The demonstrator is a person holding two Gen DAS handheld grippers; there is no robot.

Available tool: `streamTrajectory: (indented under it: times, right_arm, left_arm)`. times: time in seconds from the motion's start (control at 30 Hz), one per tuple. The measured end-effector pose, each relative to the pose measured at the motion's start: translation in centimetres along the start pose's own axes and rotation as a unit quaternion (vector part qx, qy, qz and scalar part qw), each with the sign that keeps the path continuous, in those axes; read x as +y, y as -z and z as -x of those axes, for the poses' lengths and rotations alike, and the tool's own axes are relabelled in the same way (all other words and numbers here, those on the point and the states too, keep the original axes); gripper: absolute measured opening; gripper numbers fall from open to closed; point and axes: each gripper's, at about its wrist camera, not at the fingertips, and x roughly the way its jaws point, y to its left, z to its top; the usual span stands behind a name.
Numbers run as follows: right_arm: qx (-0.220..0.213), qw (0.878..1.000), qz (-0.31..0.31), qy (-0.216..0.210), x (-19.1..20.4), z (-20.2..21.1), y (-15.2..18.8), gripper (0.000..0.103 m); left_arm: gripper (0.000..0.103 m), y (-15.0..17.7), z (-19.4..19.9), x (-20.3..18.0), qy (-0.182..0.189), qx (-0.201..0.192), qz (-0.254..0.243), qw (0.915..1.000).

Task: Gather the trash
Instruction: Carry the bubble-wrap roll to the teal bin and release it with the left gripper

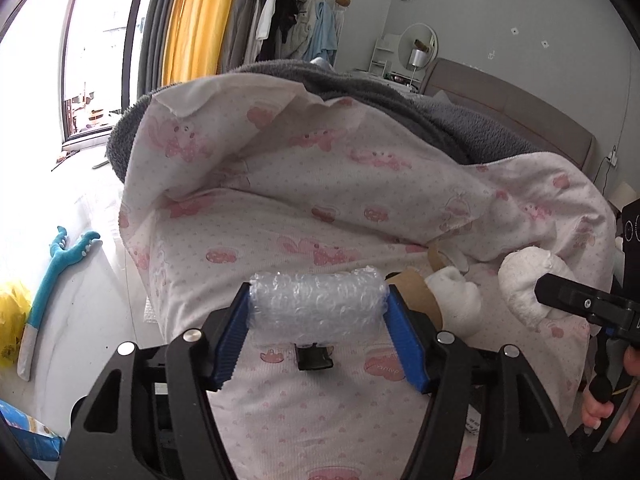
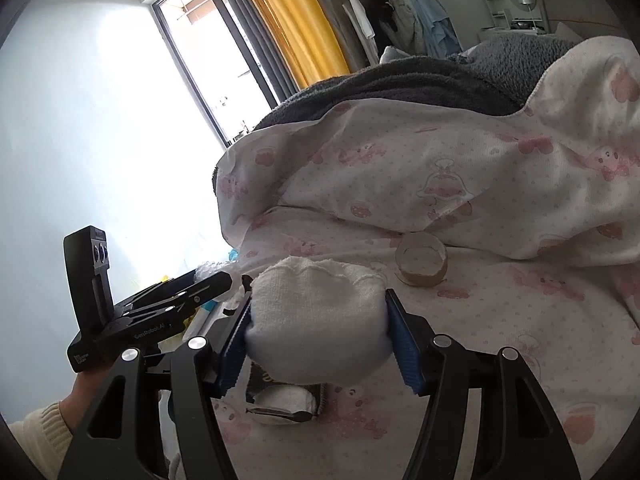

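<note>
My left gripper is shut on a roll of clear bubble wrap and holds it above the pink-patterned bedsheet. My right gripper is shut on a wad of white tissue; the same wad shows in the left wrist view at the right gripper's tip. A second white wad and a brown cardboard tube lie on the bed beside the bubble wrap. An empty brown tape ring lies on the sheet beyond the right gripper. A small black clip lies under the left gripper.
A folded pink quilt and grey blanket are heaped behind. A dark wrapper with white paper lies under the right gripper. On the floor at left lie a blue plush toy and a yellow bag. The left gripper shows left of the right one.
</note>
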Motion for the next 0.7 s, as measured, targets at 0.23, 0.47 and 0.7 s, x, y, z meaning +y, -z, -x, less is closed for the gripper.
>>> streamTrajectory:
  times: [0.23,0.47,0.7]
  right_arm:
    - [-0.007,1.0,0.011,-0.002,3.3,0.0,-0.9,0.064]
    - [-0.003,0.999,0.038,-0.006,7.6,-1.4,-1.4,0.064]
    - [0.007,0.997,0.075,-0.018,12.7,-3.0,-1.2,0.064]
  left_arm:
    - [0.068,0.4,2.0,0.7,-0.019,-0.001,-0.014,0.9997]
    - [0.068,1.9,4.3,4.0,-0.055,0.01,-0.003,0.9984]
    - [0.068,4.1,4.8,7.8,-0.091,0.048,0.016,0.9946]
